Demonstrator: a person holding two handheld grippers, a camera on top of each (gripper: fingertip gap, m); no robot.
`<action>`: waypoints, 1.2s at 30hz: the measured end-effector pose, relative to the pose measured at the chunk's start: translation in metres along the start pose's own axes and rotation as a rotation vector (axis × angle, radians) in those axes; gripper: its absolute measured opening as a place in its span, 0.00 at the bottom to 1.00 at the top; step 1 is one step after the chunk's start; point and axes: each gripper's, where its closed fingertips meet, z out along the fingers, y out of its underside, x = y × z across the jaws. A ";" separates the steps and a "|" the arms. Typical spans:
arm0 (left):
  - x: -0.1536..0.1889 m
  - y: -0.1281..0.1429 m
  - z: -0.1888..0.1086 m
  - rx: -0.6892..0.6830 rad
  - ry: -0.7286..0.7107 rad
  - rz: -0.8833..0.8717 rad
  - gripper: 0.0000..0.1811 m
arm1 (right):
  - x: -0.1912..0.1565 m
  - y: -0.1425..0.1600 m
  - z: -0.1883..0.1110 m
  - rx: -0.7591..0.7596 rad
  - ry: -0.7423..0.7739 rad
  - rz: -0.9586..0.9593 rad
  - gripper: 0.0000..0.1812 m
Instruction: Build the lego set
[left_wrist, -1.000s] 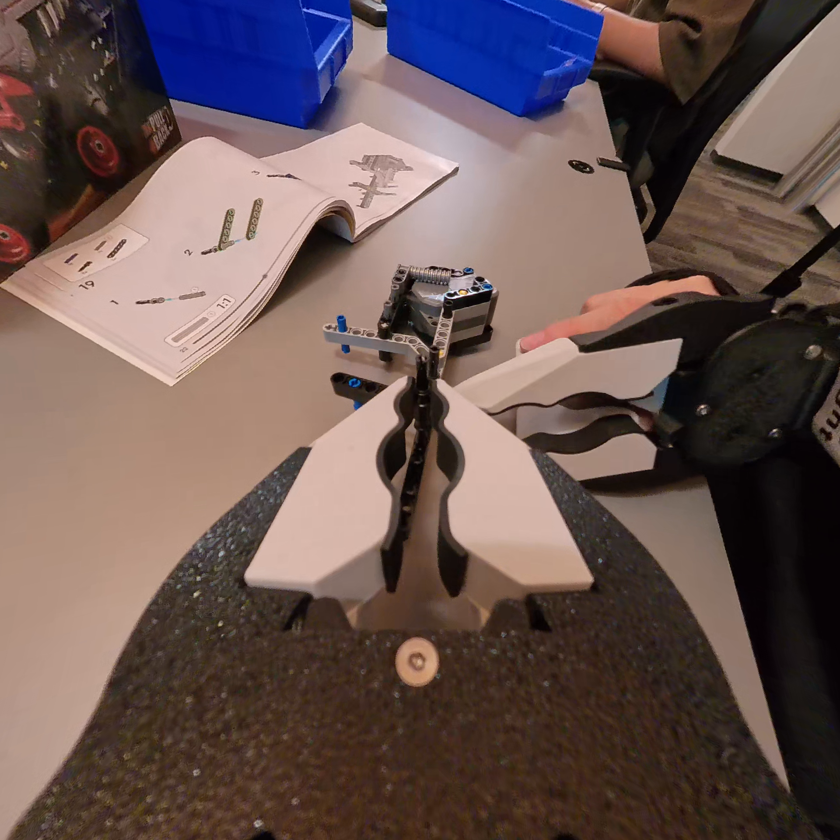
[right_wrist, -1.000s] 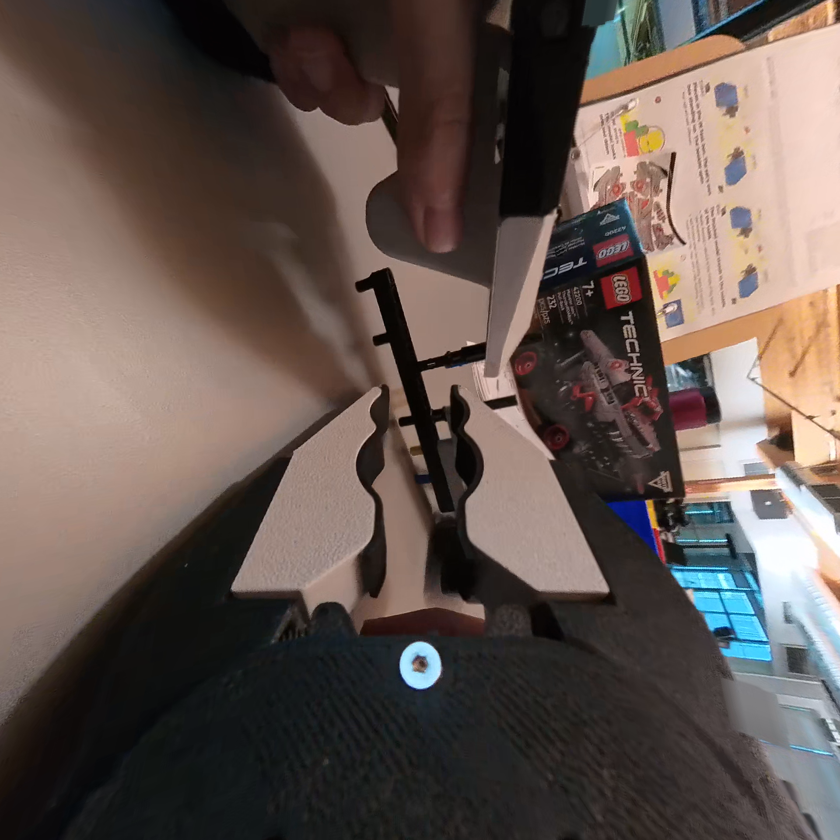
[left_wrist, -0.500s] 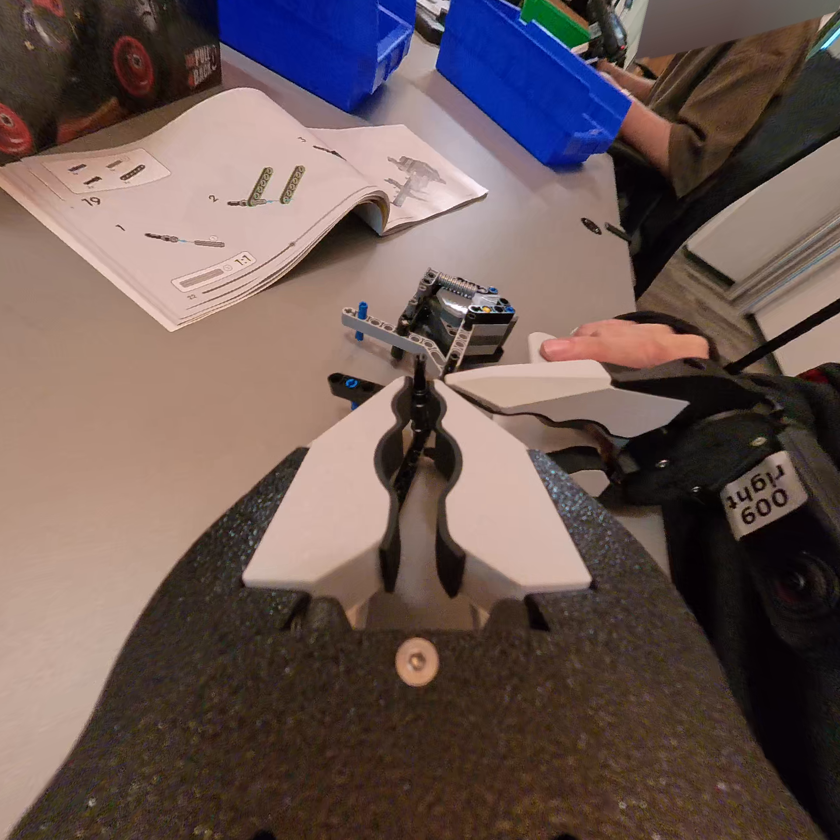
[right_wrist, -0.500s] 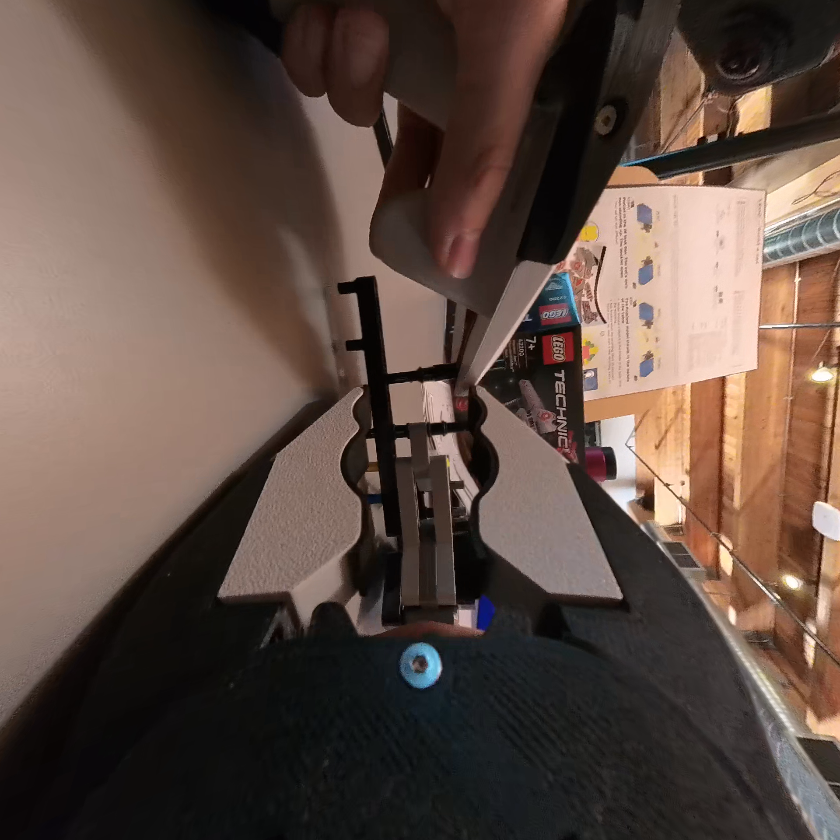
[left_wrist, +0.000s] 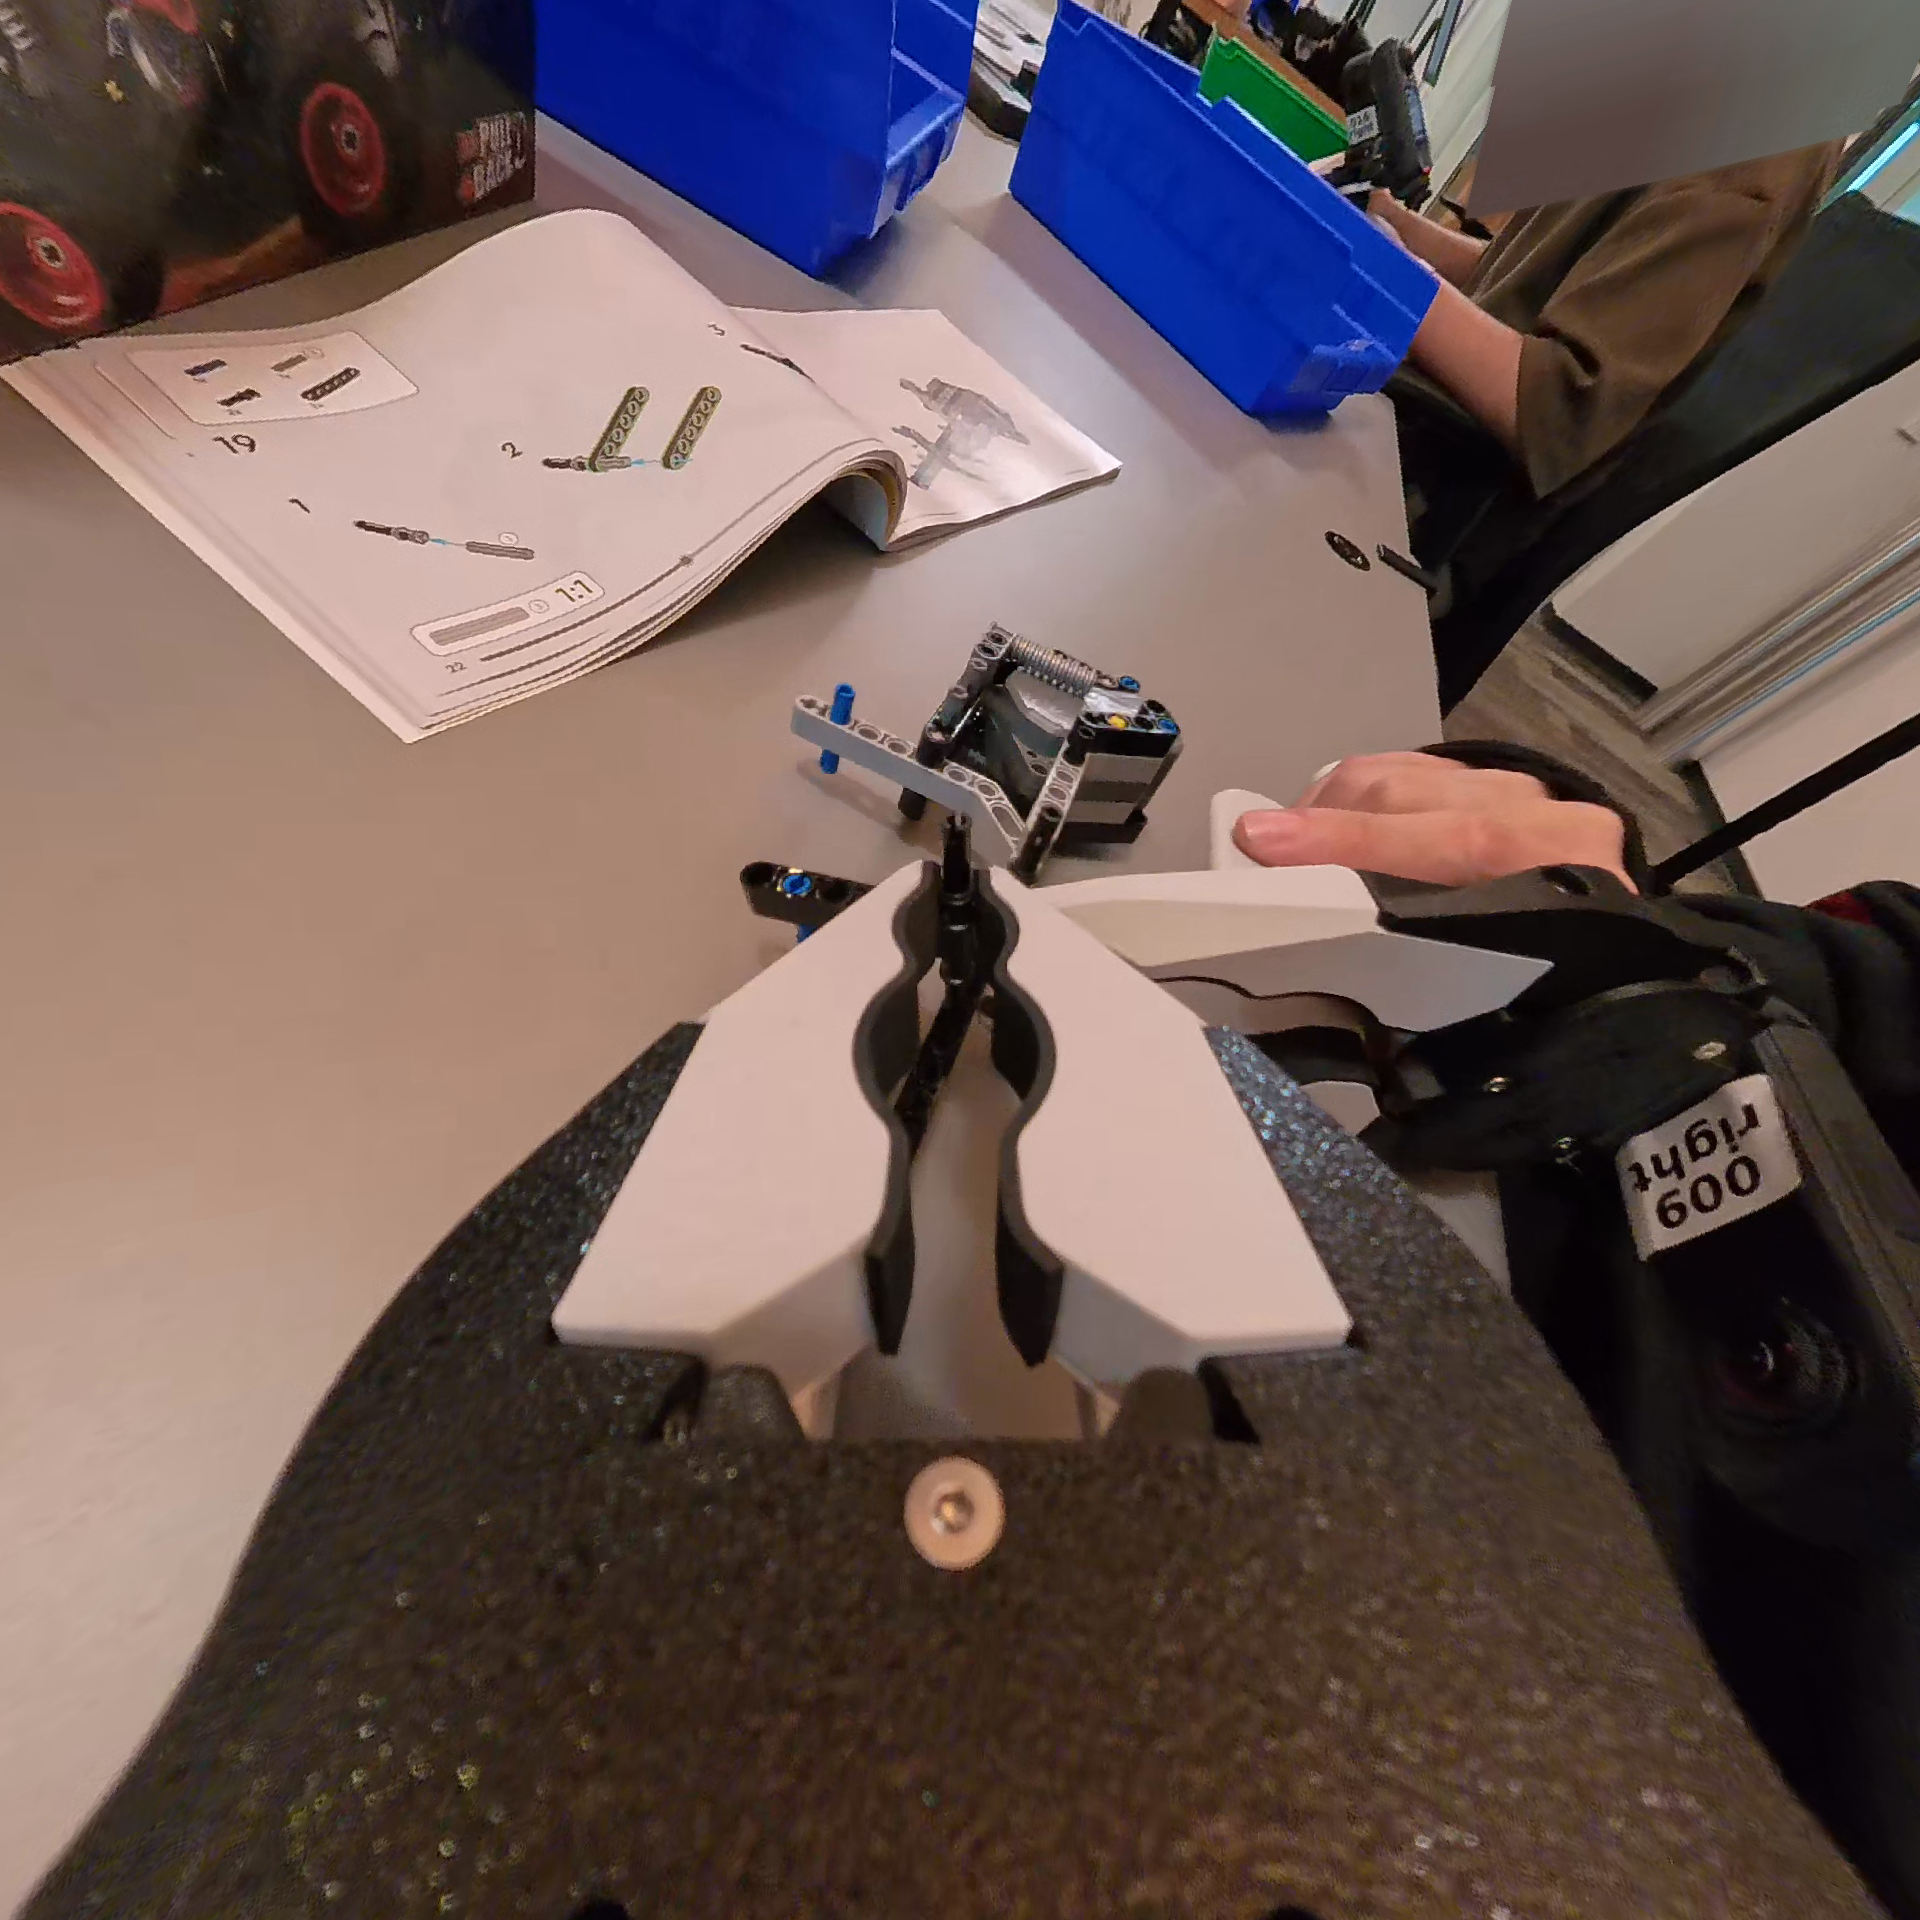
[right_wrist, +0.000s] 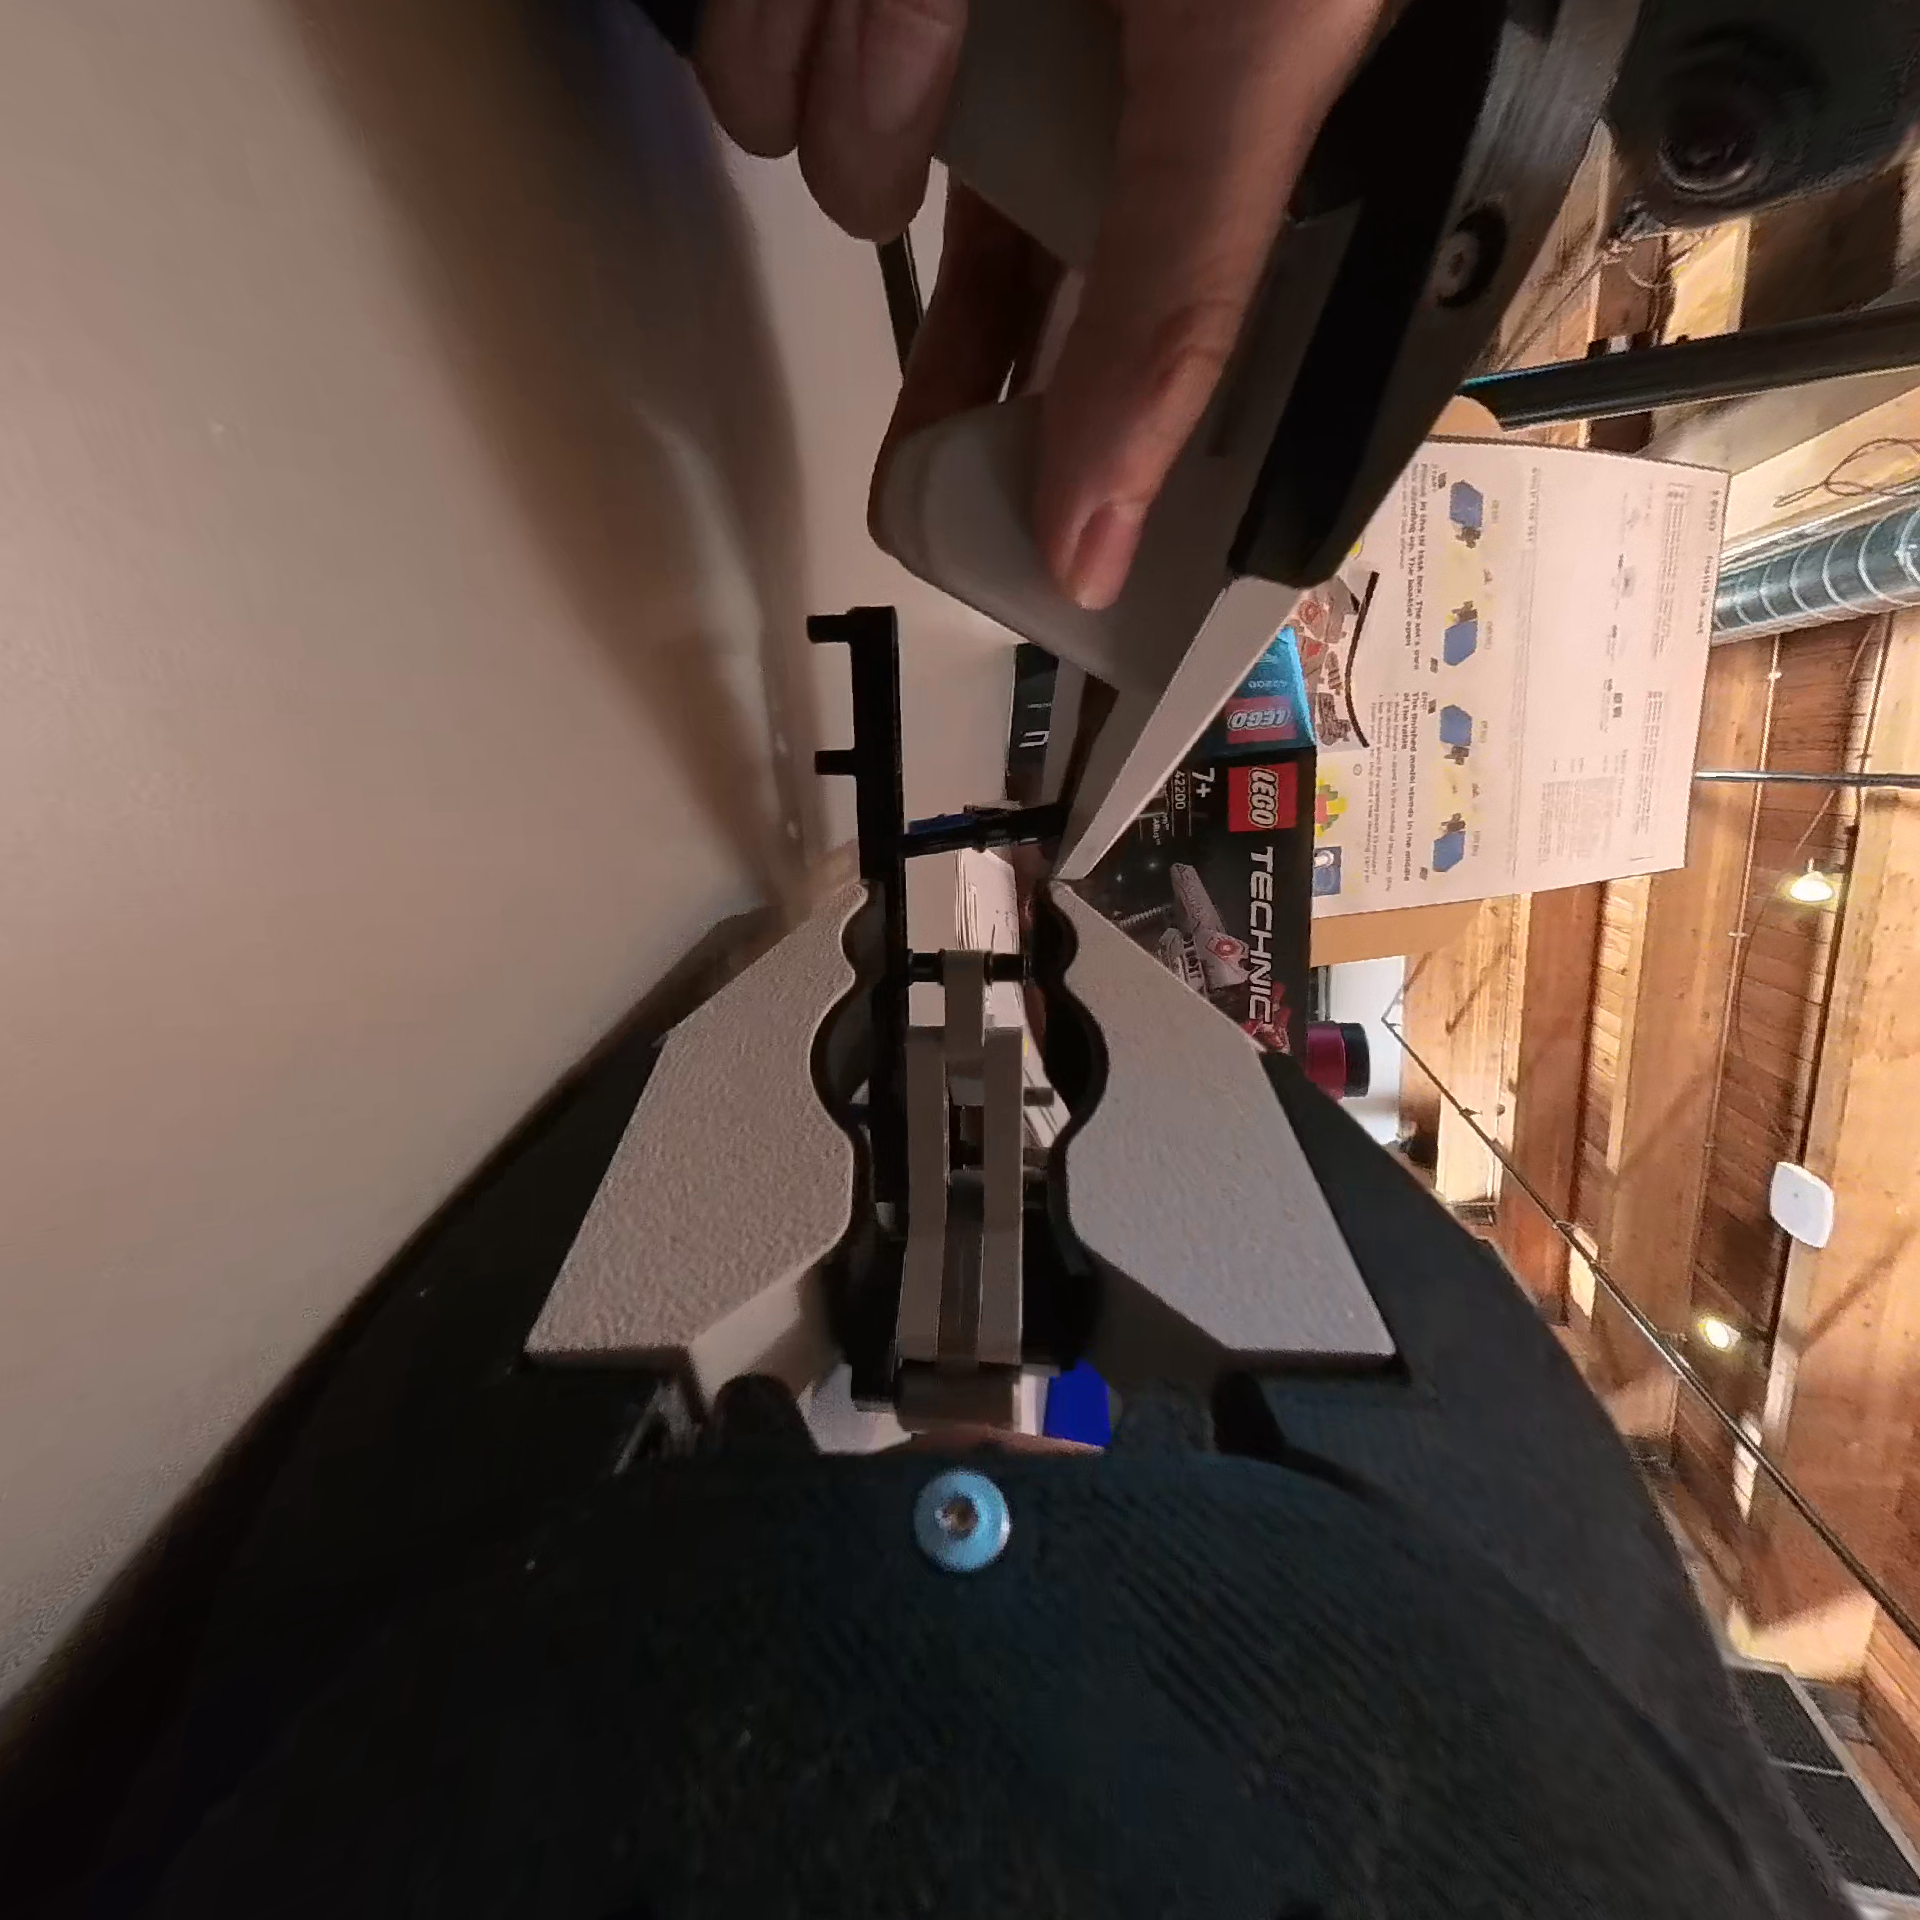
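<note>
The right gripper (right_wrist: 961, 925) had slid in around the model (left_wrist: 1023, 748) on the table (left_wrist: 312, 987), jaws narrowed around it but grip unclear. The left gripper (left_wrist: 951, 883) stayed clamped on the black axle (left_wrist: 951, 966), now nearly touching the model, seemingly ready for insertion.

Bare grey table (left_wrist: 312, 1039) is lying open on the near left, giving free passage. Open instruction booklet (left_wrist: 540, 457) and set box (left_wrist: 208, 156) are blocking the far left; two blue bins (left_wrist: 1195, 208) are closing the far edge. Lego assembly (left_wrist: 1018, 748) is sitting mid-table, with a loose black piece (left_wrist: 790, 888) just near-left of it. Right gripper (left_wrist: 1101, 904) and its hand (left_wrist: 1434, 821) are crowding the right side. A seated person's arm (left_wrist: 1496, 343) is occupying the far right.
</note>
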 end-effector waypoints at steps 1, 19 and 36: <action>0.000 0.000 0.000 -0.003 -0.004 0.006 0.02 | 0.000 0.000 0.000 0.000 -0.002 0.000 0.14; -0.004 0.002 0.002 -0.014 -0.031 0.002 0.02 | 0.001 0.011 -0.001 0.008 -0.019 -0.011 0.11; -0.002 0.001 0.001 -0.008 -0.016 -0.001 0.02 | 0.000 0.012 -0.002 0.020 -0.031 0.018 0.03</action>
